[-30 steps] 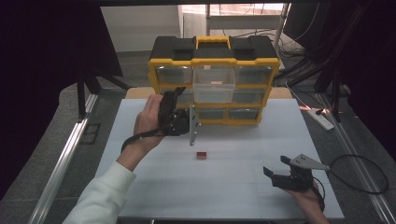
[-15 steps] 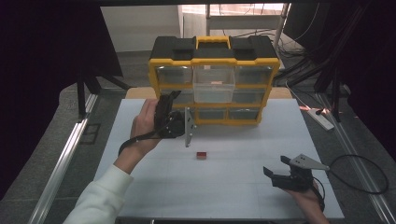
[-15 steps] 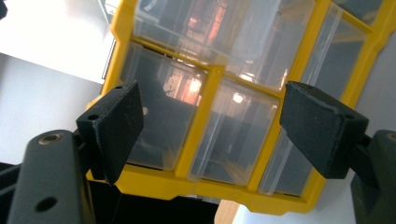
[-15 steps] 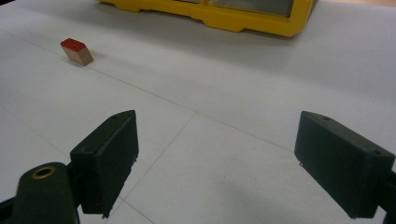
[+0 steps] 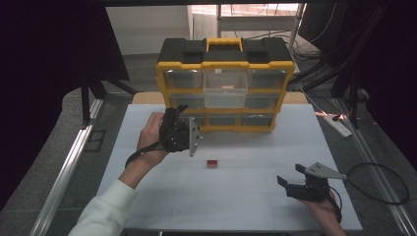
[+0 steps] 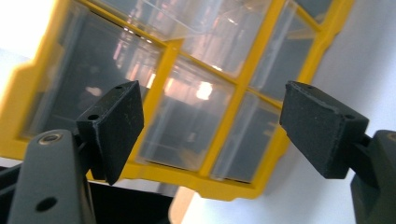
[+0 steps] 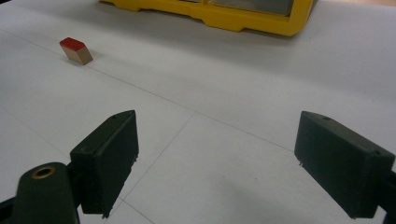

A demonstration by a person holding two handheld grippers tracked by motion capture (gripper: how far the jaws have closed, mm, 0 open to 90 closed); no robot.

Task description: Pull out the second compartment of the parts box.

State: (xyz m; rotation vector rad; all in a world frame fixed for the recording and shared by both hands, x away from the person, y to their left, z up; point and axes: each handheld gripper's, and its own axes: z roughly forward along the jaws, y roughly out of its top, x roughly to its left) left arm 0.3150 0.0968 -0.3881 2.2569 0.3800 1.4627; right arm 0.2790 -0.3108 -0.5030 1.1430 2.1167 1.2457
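**Dim room around my white table**

I work at a white table [image 5: 236,196] ruled with faint grid lines. Dark curtains [image 5: 54,73] hang at both sides. Behind, a pale wall [image 5: 142,24] and a bright window [image 5: 246,9]. Grey floor [image 5: 39,162], a metal rail [image 5: 69,167] on my left, a white power strip [image 5: 340,124] and tangled cables [image 5: 314,54] on my right.

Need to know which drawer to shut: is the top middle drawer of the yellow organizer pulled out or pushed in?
Pulled out. The top middle drawer juts forward past the yellow organizer frame, while neighbouring drawers sit flush.
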